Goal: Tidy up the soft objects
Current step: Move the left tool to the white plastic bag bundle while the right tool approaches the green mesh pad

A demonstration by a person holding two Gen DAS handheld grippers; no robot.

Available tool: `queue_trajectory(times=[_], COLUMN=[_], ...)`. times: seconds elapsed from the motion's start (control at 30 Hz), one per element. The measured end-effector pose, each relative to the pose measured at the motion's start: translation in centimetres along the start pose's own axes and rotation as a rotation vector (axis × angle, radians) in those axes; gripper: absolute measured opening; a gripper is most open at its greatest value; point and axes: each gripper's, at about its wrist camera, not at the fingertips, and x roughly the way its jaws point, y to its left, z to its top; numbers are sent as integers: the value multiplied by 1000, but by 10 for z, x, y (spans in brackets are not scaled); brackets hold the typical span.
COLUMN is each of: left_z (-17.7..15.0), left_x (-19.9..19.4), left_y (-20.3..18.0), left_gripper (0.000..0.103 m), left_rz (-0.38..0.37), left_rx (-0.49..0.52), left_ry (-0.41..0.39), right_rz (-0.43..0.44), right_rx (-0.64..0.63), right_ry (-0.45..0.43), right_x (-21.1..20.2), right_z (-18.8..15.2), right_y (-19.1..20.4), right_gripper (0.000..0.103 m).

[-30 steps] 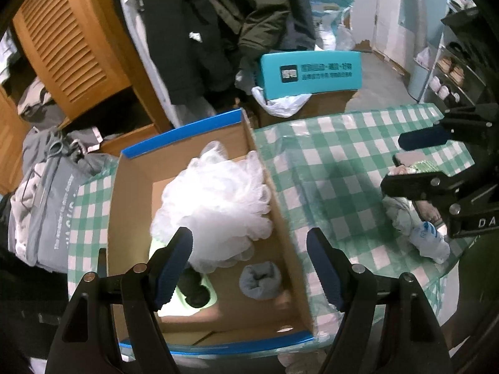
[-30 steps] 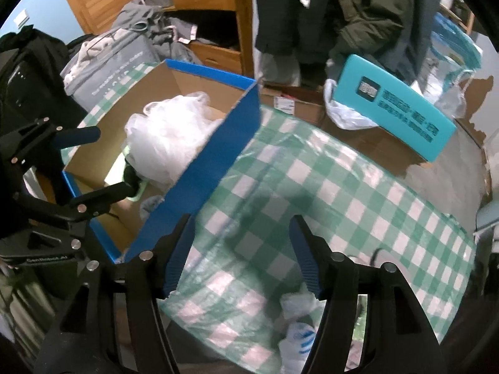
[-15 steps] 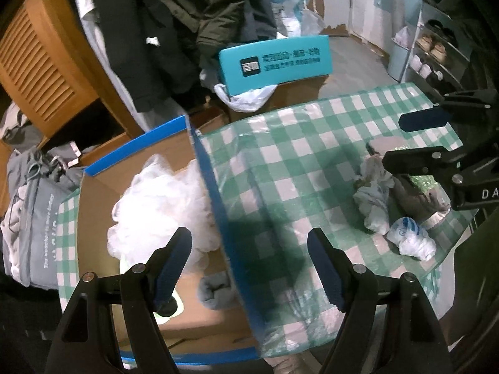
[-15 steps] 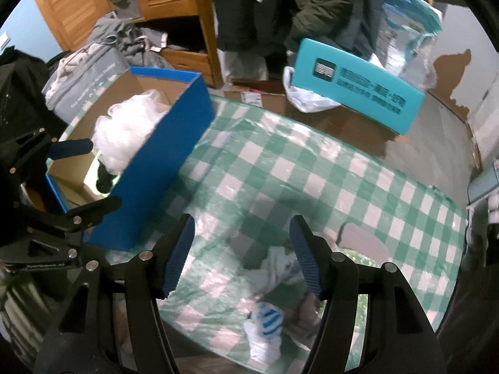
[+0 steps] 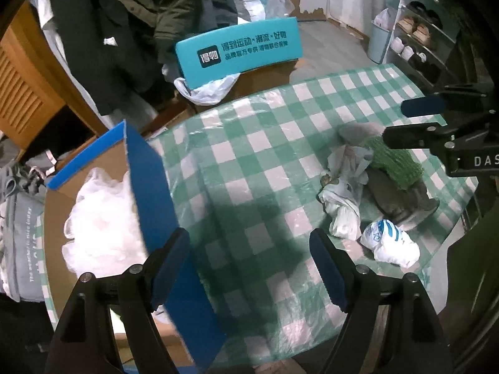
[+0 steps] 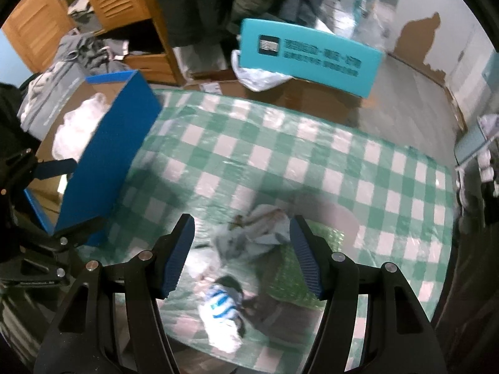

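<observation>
A blue-sided cardboard box stands at the table's left and holds a white mesh puff; it also shows in the right wrist view. A pile of soft things lies at the table's right: a crumpled pale cloth, a green knitted piece, a dark grey item and a white bundle with blue stripes. In the right wrist view the striped bundle and the pale cloth lie between my fingers. My left gripper is open and empty over the table beside the box. My right gripper is open and empty above the pile.
The table wears a green-and-white checked cover. Behind it stand a teal box on cartons, hanging dark coats and a wooden cabinet. A shoe rack stands at the right. A grey bag lies left of the box.
Both grippers have swung right, away from the box and toward the pile. The right gripper has come lower and now frames the pale cloth and striped bundle. Both stay open.
</observation>
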Motion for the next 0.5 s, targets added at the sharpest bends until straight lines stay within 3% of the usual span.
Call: queue_trajectory(times=[0.5], left_z=[29], left_x=[40], left_y=[-42], left_gripper=[81], left_rz=[-105], left_rx=[37], left_ry=[68], right_rz=[-49], right_rx=[136], right_ry=[75], right_x=[24], right_z=[-30], right_y=[-63], right_gripper=[64])
